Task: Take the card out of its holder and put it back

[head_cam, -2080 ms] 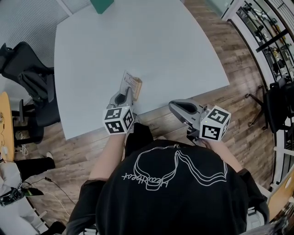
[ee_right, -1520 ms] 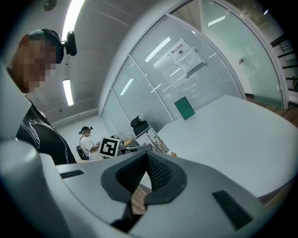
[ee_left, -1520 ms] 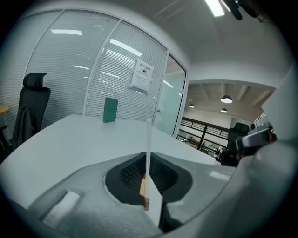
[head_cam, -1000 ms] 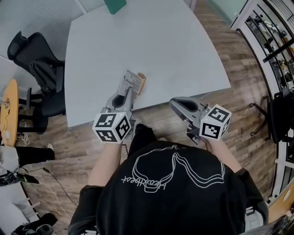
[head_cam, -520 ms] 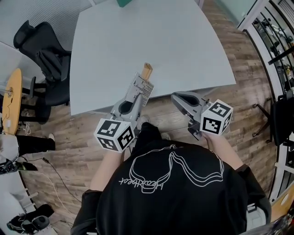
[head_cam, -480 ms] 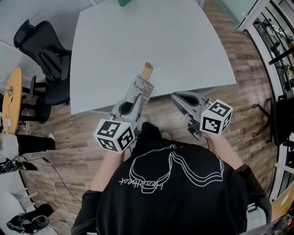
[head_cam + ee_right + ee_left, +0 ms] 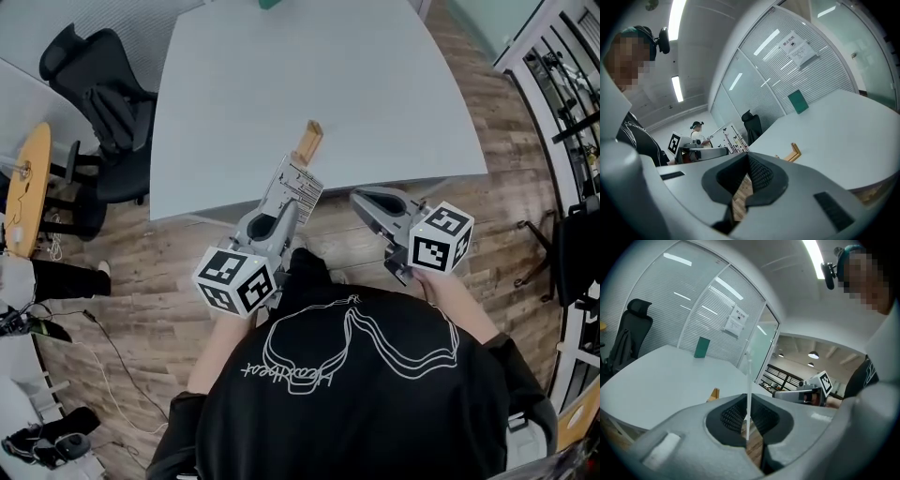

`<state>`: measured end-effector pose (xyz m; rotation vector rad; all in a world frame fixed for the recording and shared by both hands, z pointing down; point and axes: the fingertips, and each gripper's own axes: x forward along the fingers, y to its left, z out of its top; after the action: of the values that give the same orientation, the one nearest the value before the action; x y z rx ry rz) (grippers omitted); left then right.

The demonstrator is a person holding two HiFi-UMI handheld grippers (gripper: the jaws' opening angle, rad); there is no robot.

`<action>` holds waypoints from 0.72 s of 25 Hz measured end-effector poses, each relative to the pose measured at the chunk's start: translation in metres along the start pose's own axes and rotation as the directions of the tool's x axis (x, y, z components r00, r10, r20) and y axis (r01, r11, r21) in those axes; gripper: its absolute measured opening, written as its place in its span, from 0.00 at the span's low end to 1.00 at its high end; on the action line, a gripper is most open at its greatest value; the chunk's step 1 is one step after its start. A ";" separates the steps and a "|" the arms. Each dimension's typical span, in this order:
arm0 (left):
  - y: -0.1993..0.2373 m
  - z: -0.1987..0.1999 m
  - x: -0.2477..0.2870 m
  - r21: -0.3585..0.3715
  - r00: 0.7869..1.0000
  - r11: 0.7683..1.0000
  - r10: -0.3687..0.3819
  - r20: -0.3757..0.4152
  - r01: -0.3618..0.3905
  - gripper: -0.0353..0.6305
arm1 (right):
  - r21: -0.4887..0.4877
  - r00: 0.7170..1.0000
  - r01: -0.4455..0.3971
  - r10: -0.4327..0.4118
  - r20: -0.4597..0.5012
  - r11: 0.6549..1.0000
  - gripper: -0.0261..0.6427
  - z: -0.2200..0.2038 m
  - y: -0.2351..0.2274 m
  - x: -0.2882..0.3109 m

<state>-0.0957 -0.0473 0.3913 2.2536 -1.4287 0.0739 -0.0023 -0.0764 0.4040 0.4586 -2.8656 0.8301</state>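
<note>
A small wooden card holder (image 7: 308, 141) stands on the white table (image 7: 281, 75) near its front edge, with nothing in it. My left gripper (image 7: 289, 202) hovers just off that edge, shut on a white printed card (image 7: 299, 183). In the left gripper view the card (image 7: 748, 390) shows edge-on as a thin white line between the pads, and the holder (image 7: 713, 393) lies ahead to the left. My right gripper (image 7: 360, 200) hangs beside it over the floor, shut on nothing. The right gripper view shows the holder (image 7: 792, 153) on the table ahead.
A green object (image 7: 701, 347) stands at the table's far edge. A black office chair (image 7: 98, 103) with a dark garment on it sits left of the table. Shelving (image 7: 562, 84) lines the right side. Wood floor lies under both grippers.
The left gripper has drawn back from the holder towards the person with the card in it, and the card now hangs past the table's edge. The right gripper has barely shifted.
</note>
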 end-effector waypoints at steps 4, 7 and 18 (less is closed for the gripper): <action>-0.003 0.004 -0.004 0.004 1.000 1.000 0.003 0.009 -0.003 0.09 | -0.012 1.000 -0.010 0.011 0.014 1.000 0.05 0.005 0.003 -0.001; -0.004 0.007 -0.005 0.010 1.000 1.000 0.006 0.014 -0.006 0.09 | -0.017 1.000 -0.011 0.011 0.012 1.000 0.05 0.005 0.004 -0.001; -0.007 0.017 -0.003 0.012 1.000 1.000 0.005 0.021 -0.005 0.09 | -0.018 1.000 -0.002 0.002 0.021 1.000 0.05 0.009 0.006 -0.004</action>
<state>-0.0939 -0.0497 0.3725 2.2672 -1.4481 0.0608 -0.0010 -0.0753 0.3927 0.4657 -2.8910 0.8032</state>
